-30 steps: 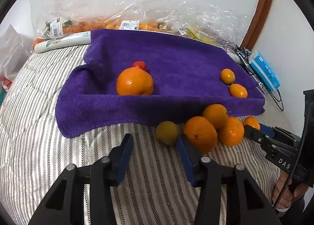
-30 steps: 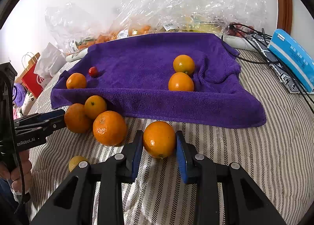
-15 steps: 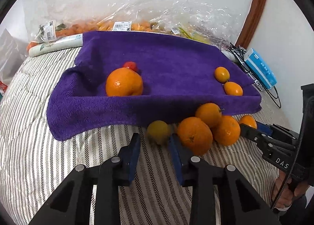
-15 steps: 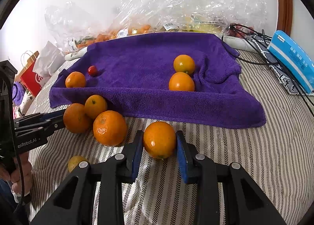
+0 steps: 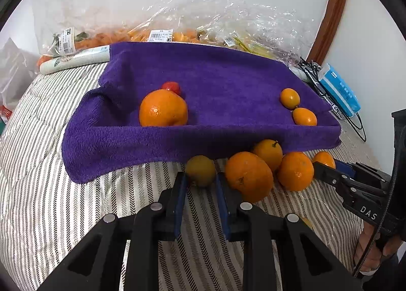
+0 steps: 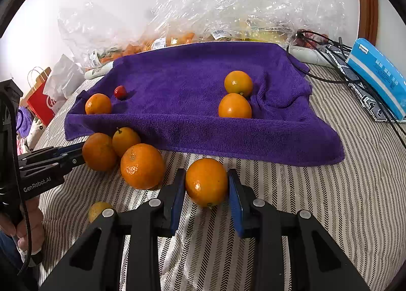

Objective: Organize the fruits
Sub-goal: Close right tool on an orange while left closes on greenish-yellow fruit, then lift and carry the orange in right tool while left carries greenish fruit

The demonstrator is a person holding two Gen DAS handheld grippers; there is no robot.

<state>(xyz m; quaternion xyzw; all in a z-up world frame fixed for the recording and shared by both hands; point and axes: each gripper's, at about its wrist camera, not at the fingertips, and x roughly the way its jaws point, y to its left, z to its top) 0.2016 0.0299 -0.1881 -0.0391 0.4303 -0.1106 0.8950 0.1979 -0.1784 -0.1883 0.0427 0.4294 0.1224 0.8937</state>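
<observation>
The purple towel (image 6: 192, 103) is matt, fluffy terry cloth. The bed cover (image 6: 342, 202) is woven striped cloth. At 12 o'clock, the clear bags (image 6: 228, 6) are crinkled, glossy plastic. The oranges (image 6: 206, 181) have dimpled, shiny peel. The fingers (image 6: 236, 199) carry matt blue pads on black plastic with metal screws. The blue packet (image 6: 378, 75) looks glossy.

Striped bedcover (image 6: 330, 202); clear plastic bags (image 6: 228, 12) behind it by the wall, blue box (image 6: 378, 75) and black cables (image 6: 327, 45) right, red paper bag (image 6: 40, 103) left.
</observation>
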